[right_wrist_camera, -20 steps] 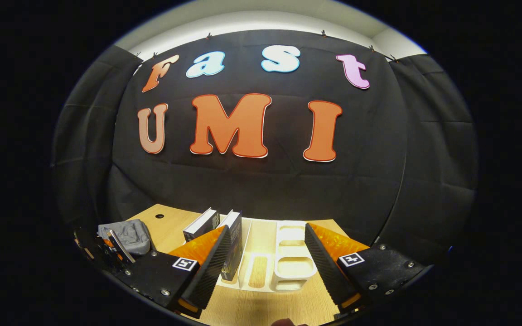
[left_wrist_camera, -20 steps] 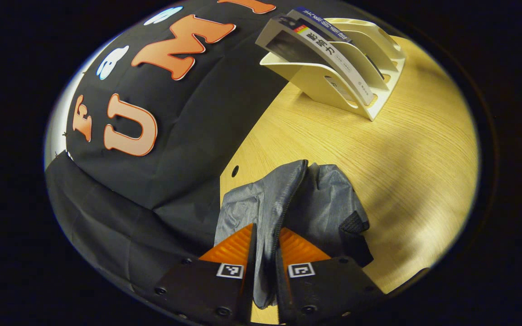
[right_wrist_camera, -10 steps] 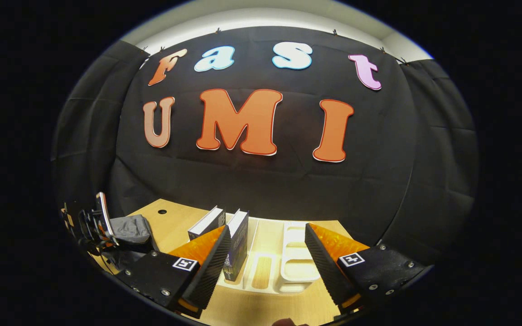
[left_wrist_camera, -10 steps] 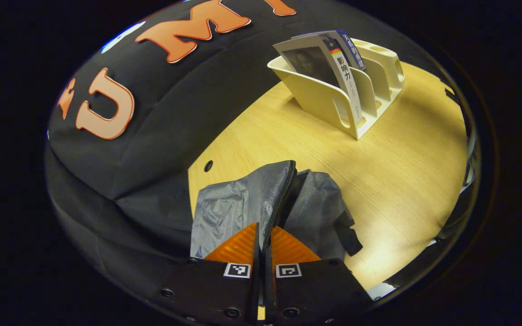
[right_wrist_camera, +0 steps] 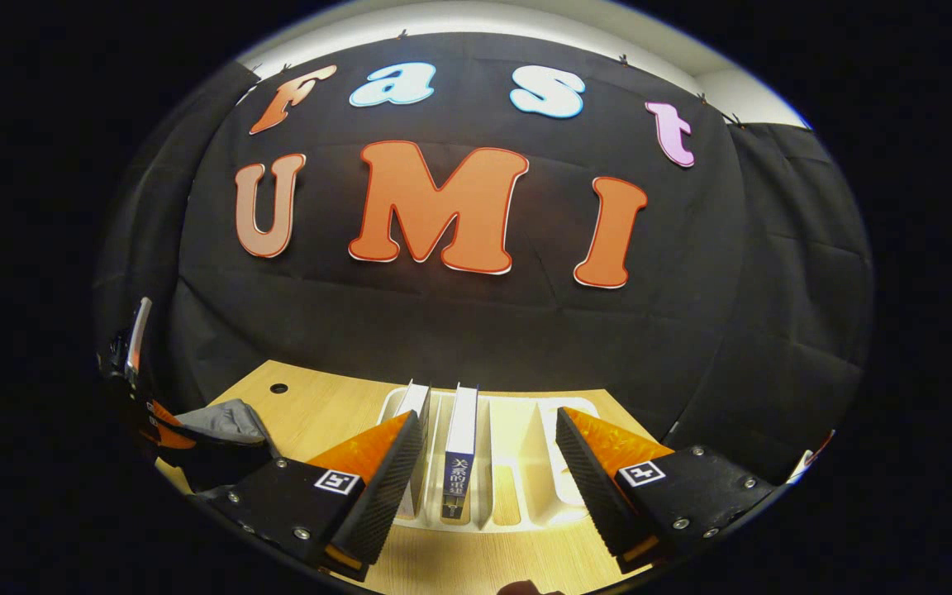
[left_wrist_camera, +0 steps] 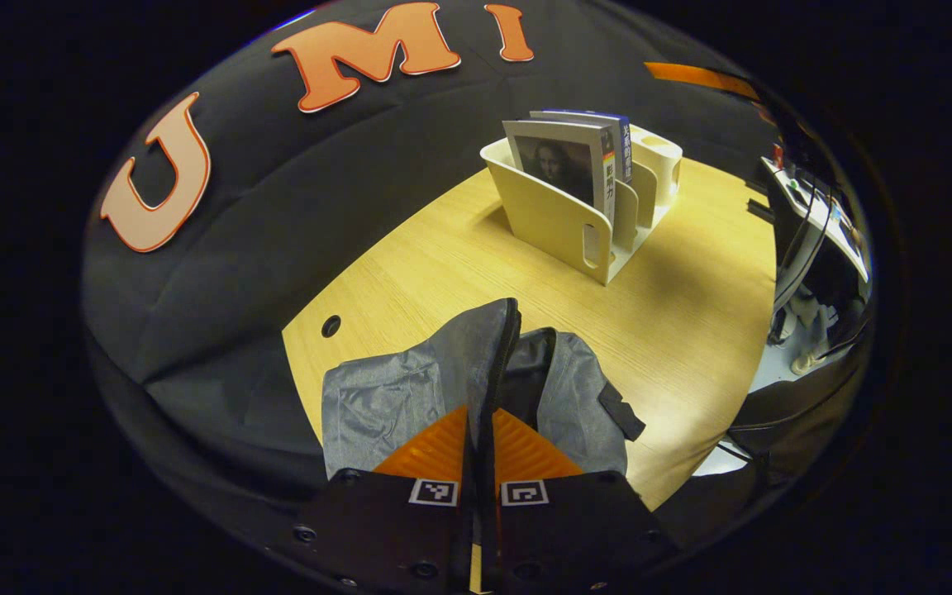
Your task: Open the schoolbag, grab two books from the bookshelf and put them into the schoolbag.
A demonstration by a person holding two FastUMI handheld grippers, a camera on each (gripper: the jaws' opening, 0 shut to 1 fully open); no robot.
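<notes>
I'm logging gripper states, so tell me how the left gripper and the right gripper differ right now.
The left gripper is shut on the grey schoolbag's zipper edge; the right gripper is open and holds nothing. The left one is at the bag, while the right one faces the cream bookshelf, with the blue-spined book between its fingers, untouched. Both hover over the wooden table.

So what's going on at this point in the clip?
A person is working with two hand-held grippers at a wooden table. The left gripper is shut on the edge of the grey schoolbag, holding up one side of its opening. The right gripper is open and faces the white bookshelf, lined up near the blue-spined book. Both books are in the shelf; the second book stands beside the first.
</notes>
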